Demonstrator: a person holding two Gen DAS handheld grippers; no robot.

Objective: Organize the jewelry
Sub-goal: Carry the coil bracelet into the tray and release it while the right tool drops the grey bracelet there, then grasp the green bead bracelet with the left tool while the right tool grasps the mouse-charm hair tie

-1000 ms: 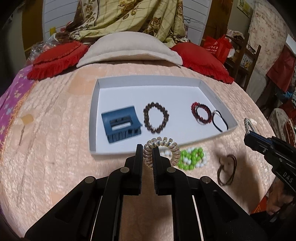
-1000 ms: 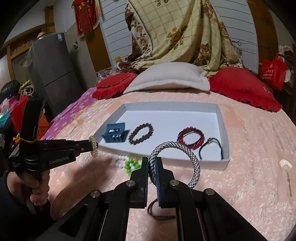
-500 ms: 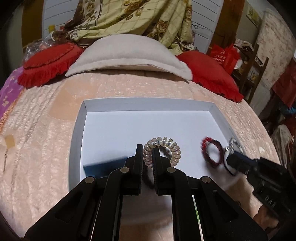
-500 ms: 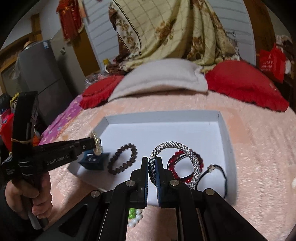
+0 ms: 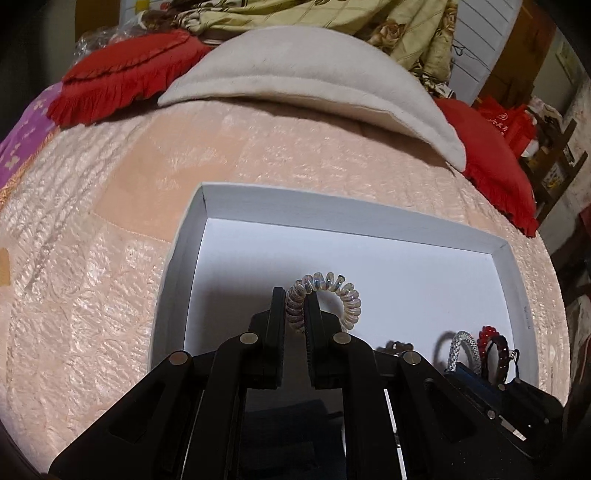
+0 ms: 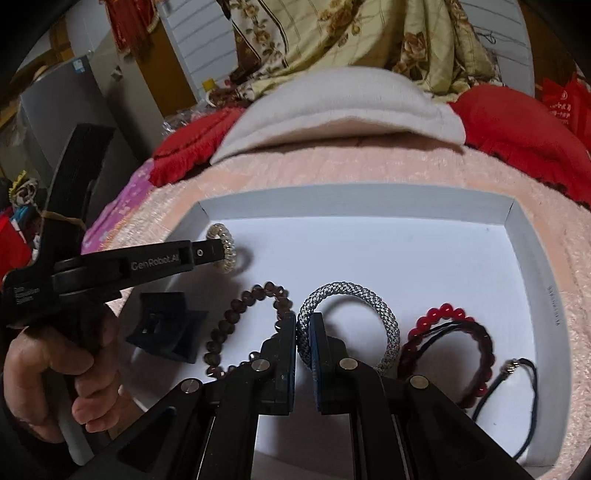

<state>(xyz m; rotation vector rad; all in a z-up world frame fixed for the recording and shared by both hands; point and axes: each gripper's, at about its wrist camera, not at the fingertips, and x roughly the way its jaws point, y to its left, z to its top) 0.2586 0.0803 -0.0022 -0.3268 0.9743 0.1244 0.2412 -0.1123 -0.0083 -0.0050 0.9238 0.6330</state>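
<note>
Black plastic fingers of the right gripper (image 6: pixel 303 332) are pinching the near-left arc of a silver-grey woven bracelet (image 6: pixel 384 314), with the jaws nearly closed on it. The bracelet is standing up from the fingertips, its ring facing the camera and extending to the right of the jaws over the floor of the white cardboard tray (image 6: pixel 532 258). Crowding this gripper, a brown beaded bracelet (image 6: pixel 236 314) is lying just to its left, and a red beaded bracelet (image 6: pixel 448 312) tangled with a black cord bracelet (image 6: pixel 517 391) is lying just to its right. A dark blue hair claw clip (image 6: pixel 166 328) is sitting at the tray's near-left edge, below the left gripper.

Farther in, the left gripper (image 5: pixel 295 306) is clamping a clear spiral hair tie (image 5: pixel 332 291) in nearly closed jaws. The coil is arching up and to the right of the fingertips, above the bare left part of the tray (image 5: pixel 192 258), near the far-left corner in the right wrist view. The person's left hand (image 6: pixel 55 373) is gripping the tool handle.

Beyond the tray, a pink quilted bedspread (image 5: pixel 92 277) is covering the bed, a beige pillow (image 5: pixel 314 74) is lying between red cushions (image 5: pixel 122 85), and a floral blanket (image 6: pixel 369 33) is hanging behind.
</note>
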